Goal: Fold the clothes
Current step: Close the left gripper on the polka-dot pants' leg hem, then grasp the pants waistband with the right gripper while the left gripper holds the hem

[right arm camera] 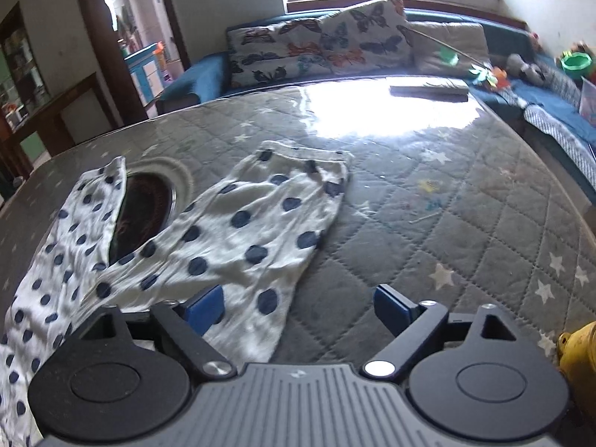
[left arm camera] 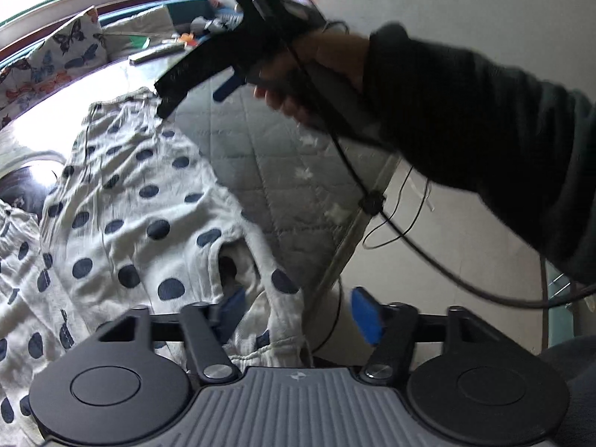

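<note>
Left wrist view: left gripper (left arm camera: 298,314) angled down at the near edge of the polka-dot garment (left arm camera: 141,201), white cloth with dark dots, spread from 9 to 6 o'clock over the quilted grey table cover (left arm camera: 283,171). Blue pads (left arm camera: 367,314) about half apart. A bunched fold of the garment sits between them, against the left pad; the right pad is clear of the cloth, so nothing clamped. At 1 o'clock, the right gripper (left arm camera: 193,85) in a hand (left arm camera: 316,74) with a dark sleeve (left arm camera: 484,134), above the garment's far end. Its jaws point toward 8 o'clock; how wide they stand I cannot tell from here. Cable (left arm camera: 372,201) hangs from it toward 4 o'clock.

Right wrist view: right gripper (right arm camera: 298,309) wide apart, nothing between the pads, holding nothing. Left pad is over the garment's near corner, right pad over bare cover. Garment (right arm camera: 238,231) lies from 9 to 11 o'clock, partly over a round dark opening (right arm camera: 145,208) in the table. Butterfly cushion (right arm camera: 320,44) at 12 o'clock on the blue sofa (right arm camera: 193,78) behind. Yellow object (right arm camera: 579,350) at 4 o'clock, unidentifiable.
</note>
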The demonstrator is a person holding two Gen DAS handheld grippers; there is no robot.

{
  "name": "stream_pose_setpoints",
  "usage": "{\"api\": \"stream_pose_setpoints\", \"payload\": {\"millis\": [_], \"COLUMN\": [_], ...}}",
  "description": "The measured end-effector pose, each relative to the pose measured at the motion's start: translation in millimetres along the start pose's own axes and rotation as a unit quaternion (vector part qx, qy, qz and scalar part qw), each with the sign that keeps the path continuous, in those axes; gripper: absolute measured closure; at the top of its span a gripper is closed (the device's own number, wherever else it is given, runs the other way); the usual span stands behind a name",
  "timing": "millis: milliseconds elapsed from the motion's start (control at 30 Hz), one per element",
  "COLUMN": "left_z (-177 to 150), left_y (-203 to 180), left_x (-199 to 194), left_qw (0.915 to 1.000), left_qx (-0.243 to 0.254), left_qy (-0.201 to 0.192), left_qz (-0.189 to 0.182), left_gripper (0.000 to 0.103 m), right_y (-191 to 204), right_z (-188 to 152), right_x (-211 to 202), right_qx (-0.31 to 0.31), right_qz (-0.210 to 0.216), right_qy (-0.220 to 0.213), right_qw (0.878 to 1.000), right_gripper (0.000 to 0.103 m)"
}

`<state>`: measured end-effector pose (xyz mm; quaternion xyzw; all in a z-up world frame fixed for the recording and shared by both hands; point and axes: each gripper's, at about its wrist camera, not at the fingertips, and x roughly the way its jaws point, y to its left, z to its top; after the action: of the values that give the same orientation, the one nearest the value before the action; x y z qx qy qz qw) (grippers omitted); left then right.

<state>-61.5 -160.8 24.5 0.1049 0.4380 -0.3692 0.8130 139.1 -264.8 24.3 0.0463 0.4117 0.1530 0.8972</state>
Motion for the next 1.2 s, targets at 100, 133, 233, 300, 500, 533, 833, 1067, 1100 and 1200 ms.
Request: {"api": "stream_pose_setpoints", "payload": {"millis": [100,133,233,300,500,533,833,1067,1100,1200], "left_z": [0.0,0.0,-1.5,-2.1,-1.3,-1.1,0.6,0.0,0.0,-1.3], "left_y": [3.9,3.8,0.9,1.5,6.1,6.8,13.8,19.9,20.5,23.2], "left_x": [6.7,7.8,10.8,13.2,12.9,12.4,9.6,3.8,2.5,-1.2], "left_qw": [0.9999,0.9998,0.9997,0.9996,0.9994,0.9994,0.9991,0.9989,0.9988,0.9986], "left_qx": [-0.009,-0.007,-0.001,-0.004,-0.019,-0.020,-0.034,-0.039,-0.040,-0.042], "left_qy": [0.014,0.016,0.022,0.026,0.028,0.027,0.018,0.004,0.001,-0.006], "left_qz": [0.003,0.007,0.009,0.010,0.003,0.000,-0.018,-0.027,-0.028,-0.033], "left_gripper": [0.054,0.061,0.077,0.080,0.086,0.086,0.086,0.087,0.087,0.090], "right_y": [-6.1,-6.8,-8.3,-12.7,-22.0,-24.1,-38.7,-32.8,-30.8,-25.3], "right_z": [4.3,5.8,10.7,15.4,31.6,34.7,62.9,83.1,85.4,89.6], "right_x": [7.6,10.0,17.5,22.2,38.8,42.4,73.7,98.9,101.8,107.2], "right_qx": [0.011,0.014,0.021,0.030,0.058,0.065,0.101,0.091,0.089,0.083], "right_qz": [0.003,0.005,0.012,0.020,0.026,0.026,0.007,-0.012,-0.014,-0.020], "right_qy": [0.003,0.003,0.006,0.006,0.007,0.007,-0.004,-0.007,-0.006,0.002], "right_qw": [1.000,1.000,1.000,0.999,0.998,0.998,0.995,0.996,0.996,0.996], "right_gripper": [0.020,0.021,0.026,0.031,0.047,0.049,0.052,0.067,0.074,0.097]}}
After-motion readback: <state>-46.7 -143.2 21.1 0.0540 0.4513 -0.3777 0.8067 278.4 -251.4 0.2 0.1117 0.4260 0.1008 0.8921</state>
